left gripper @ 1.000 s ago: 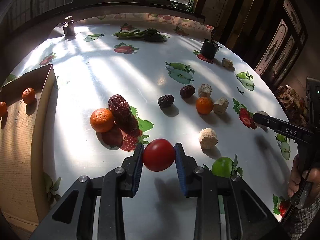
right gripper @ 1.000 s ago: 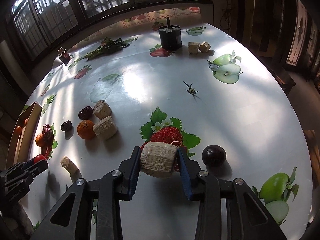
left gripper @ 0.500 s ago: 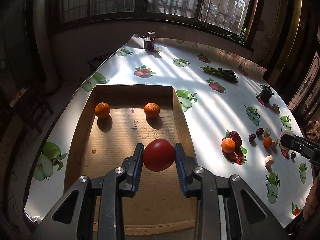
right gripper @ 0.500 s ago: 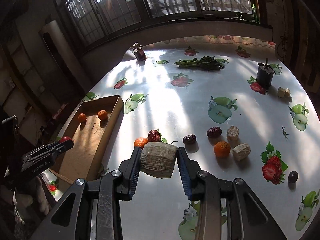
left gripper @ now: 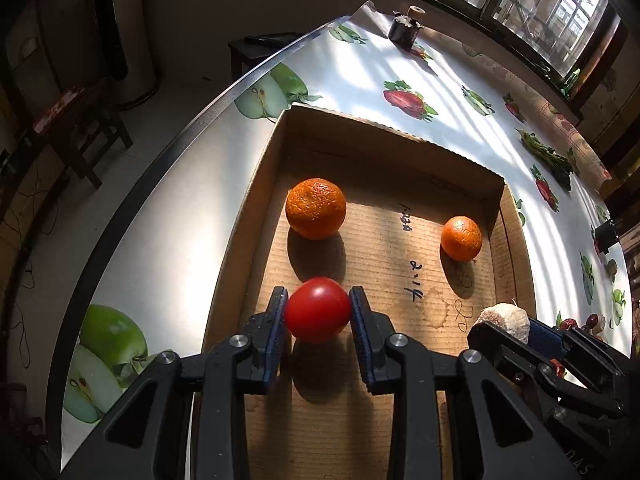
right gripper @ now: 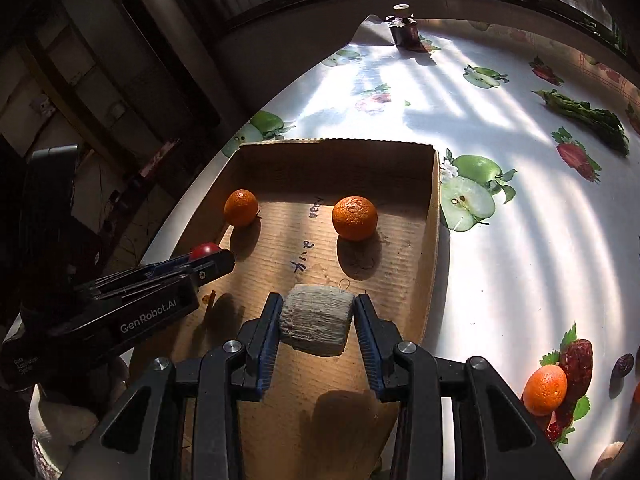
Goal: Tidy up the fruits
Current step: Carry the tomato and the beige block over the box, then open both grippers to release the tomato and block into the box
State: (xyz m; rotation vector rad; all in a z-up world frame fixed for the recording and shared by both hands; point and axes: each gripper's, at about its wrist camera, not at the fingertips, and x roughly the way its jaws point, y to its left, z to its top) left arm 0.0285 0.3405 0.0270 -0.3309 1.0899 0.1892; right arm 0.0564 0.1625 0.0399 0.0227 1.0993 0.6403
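Beneath both claws lies the cardboard tray, two oranges resting ahead of their fingertips. Right gripper pinches a pale fibrous chunk above the tray floor; left gripper pinches a red tomato just short of the bigger orange.

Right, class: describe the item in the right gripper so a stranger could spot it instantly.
Find the shallow cardboard box at the table's edge. Above its floor, the right gripper clamps a pale ribbed chunk. Unlike the two oranges and the red tomato, it is whitish and blocky.
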